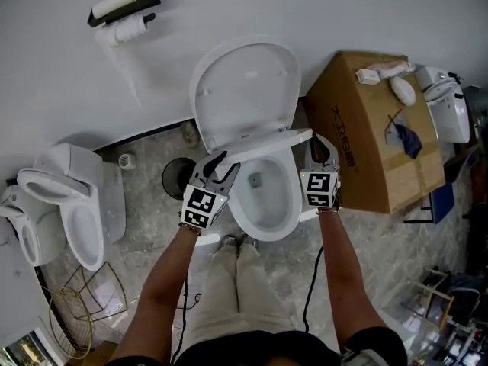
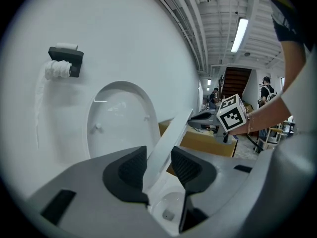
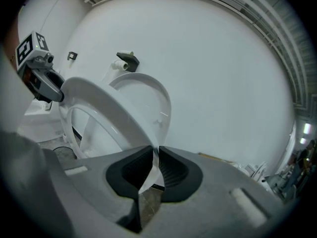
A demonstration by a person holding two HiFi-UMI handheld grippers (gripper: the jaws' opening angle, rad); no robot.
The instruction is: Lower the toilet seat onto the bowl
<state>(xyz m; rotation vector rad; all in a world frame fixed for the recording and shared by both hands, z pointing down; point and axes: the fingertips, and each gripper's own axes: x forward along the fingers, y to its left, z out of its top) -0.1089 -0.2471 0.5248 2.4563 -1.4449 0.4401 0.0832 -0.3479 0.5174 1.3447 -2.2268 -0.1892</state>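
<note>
Clamping the toilet seat (image 2: 168, 138) by its side rims, the fingers (image 2: 130, 168) of the left gripper (image 2: 158, 165) and right gripper (image 3: 154, 166) hold it tilted midway between raised lid (image 1: 245, 86) and bowl (image 1: 267, 233); stiff, glossy plastic, probably slippery and apt to slam.

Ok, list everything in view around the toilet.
bowl: one, white, centre
toilet seat: one, white, half lowered over bowl
lid: one, white, upright behind seat
paper holder: one, black, on wall, upper left
cardboard box: one, brown, right of toilet
second toilet: one, white, far left
wire basket: one, gold, floor, lower left
left gripper: one, grey, shut on the seat's left side
right gripper: one, grey, shut on the seat's right side
</note>
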